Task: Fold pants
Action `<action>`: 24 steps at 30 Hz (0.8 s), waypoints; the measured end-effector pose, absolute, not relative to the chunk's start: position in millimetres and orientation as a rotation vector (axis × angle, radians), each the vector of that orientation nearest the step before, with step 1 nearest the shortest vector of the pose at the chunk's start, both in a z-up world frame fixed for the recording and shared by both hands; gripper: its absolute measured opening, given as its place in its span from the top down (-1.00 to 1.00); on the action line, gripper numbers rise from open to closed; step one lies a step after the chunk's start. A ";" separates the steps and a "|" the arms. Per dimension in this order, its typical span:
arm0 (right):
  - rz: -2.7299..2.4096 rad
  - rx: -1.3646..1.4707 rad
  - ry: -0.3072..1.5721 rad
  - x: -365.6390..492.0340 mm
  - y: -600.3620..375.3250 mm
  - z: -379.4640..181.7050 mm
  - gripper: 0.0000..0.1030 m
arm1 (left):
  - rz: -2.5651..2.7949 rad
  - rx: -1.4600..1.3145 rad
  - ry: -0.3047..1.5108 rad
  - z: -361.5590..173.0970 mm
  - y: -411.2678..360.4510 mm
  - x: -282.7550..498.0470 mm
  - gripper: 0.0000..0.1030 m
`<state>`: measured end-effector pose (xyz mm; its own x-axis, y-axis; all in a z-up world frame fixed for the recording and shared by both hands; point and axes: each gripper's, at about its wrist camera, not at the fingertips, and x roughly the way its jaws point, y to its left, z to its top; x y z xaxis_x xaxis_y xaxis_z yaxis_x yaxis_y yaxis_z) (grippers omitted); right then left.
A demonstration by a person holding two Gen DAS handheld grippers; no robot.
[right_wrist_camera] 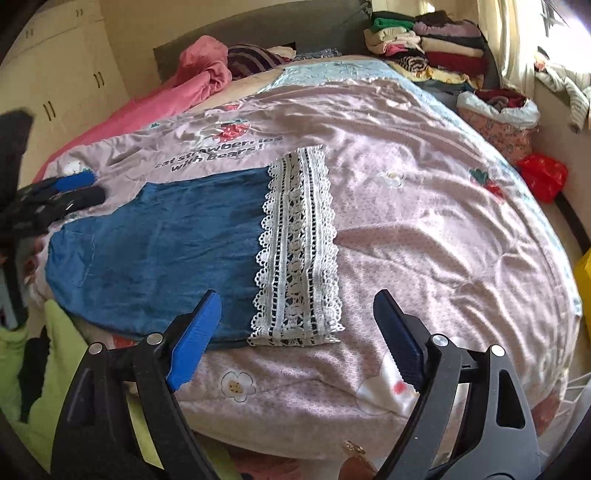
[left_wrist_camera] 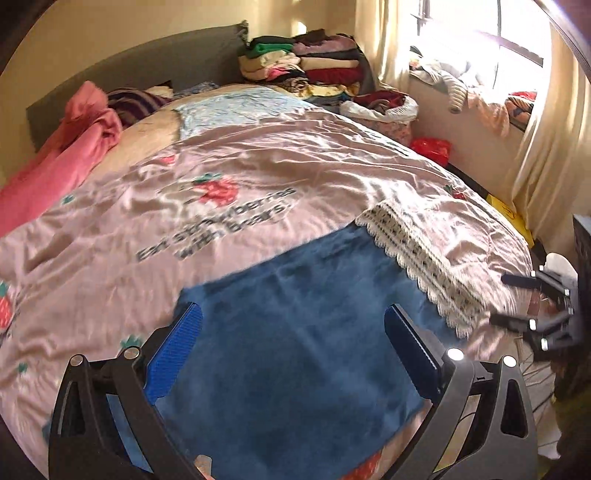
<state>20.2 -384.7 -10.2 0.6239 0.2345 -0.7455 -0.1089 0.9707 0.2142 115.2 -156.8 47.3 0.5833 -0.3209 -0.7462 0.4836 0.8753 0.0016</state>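
Beneath both open grippers: pants.

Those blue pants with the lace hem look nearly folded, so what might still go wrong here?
Both the left gripper and right gripper are open and empty, so nothing pins the pants. The lace hem might snag on a finger. The quilt is wrinkled, so the fold may slump.

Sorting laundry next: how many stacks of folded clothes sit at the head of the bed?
2: a lighter stack topped by green, and a darker stack right of it, by the curtain. More may be hidden behind them.
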 end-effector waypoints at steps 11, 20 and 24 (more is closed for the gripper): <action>0.235 0.248 0.909 39.6 -385.8 -35.1 -0.51 | -0.590 0.283 0.922 -2.7 -226.7 202.2 -0.91; 0.245 0.312 0.925 50.9 -391.7 -57.7 -0.54 | -0.673 0.241 1.005 -40.9 -261.5 246.3 -0.84; 0.264 0.314 0.905 50.9 -392.0 -57.5 -0.39 | -0.738 0.222 1.014 -53.1 -265.9 244.1 -0.40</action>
<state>50.9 -392.0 -57.5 0.5910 0.3534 -0.7252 -0.0922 0.9226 0.3745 244.1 -265.9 -53.1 0.3139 -0.4560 -0.8328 0.6524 0.7409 -0.1597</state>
